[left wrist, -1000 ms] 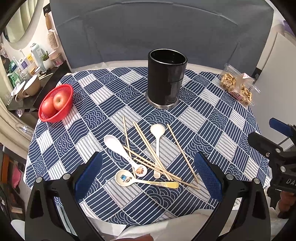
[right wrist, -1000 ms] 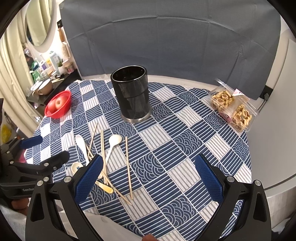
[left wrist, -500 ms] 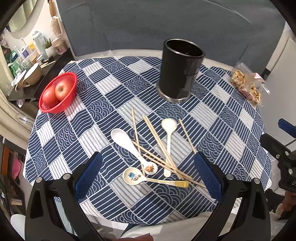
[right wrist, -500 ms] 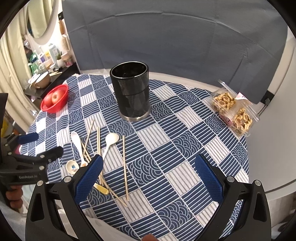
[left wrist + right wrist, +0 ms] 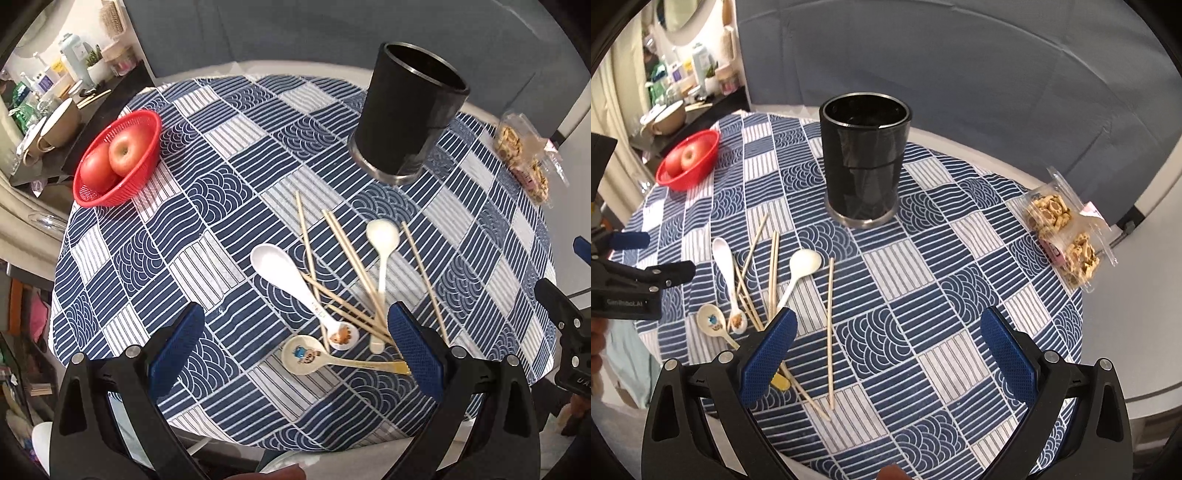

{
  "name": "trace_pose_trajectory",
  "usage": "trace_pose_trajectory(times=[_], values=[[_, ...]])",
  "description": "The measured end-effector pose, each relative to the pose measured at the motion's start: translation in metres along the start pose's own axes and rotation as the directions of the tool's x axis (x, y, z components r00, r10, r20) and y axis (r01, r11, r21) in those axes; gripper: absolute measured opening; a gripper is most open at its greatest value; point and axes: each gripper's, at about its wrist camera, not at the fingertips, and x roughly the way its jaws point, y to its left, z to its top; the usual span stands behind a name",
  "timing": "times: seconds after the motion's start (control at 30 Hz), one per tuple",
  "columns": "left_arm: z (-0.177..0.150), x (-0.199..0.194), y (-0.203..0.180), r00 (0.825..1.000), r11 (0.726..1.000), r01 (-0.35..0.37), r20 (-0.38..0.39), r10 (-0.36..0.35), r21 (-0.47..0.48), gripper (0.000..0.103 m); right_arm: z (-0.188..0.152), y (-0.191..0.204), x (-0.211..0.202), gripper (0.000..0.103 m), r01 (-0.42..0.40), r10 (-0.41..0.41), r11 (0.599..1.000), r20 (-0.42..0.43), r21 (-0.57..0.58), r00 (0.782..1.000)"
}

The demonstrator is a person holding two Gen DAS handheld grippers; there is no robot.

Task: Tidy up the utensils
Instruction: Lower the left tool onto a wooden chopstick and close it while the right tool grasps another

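— Covering the round table: a blue-and-white patchwork-print cloth [image 5: 923, 280], grey fabric backdrop [image 5: 960, 74] behind?
— Yes. Tall black cylindrical holder [image 5: 864, 166] upright mid-table; wooden chopsticks [image 5: 354, 266] and white ceramic spoons [image 5: 284, 273] scattered before it. Left gripper [image 5: 295, 347] and right gripper [image 5: 886, 354] both gape wide, empty.

Left gripper [image 5: 295, 343]: two black moulded finger arms, ribbed and hollowed, being tipped with blue cross-hatched pads [image 5: 176, 347]. Silver screw heads being shown at each arm's knuckle. Seen from right wrist view, body [image 5: 628, 291] being marked with white lettering, partly legible, "Gen Robot.AI"; blue pad edge visible at upper finger.

Right gripper [image 5: 886, 352]: identical construction, black arms, blue textured pads [image 5: 1006, 356], paired silver screws. In left wrist view, white lettering being cut off by frame edge.
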Motion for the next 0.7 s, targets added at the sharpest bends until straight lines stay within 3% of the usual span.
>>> trace_pose_trajectory(times=[0.27, 0.7], values=[[0.017, 0.034, 0.012, 0.995, 1.000, 0.027, -0.092, -0.027, -0.001, 0.097, 0.006, 0.010, 0.036, 0.095, -0.006, 0.007, 1.000, -0.085, 0.004, 0.996], [0.048, 0.085, 0.020, 0.984, 0.998, 0.056, -0.171, -0.049, 0.041, 0.097, 0.010, 0.023, 0.089, 0.095, 0.003, 0.003, 1.000, -0.208, 0.027, 0.978]])
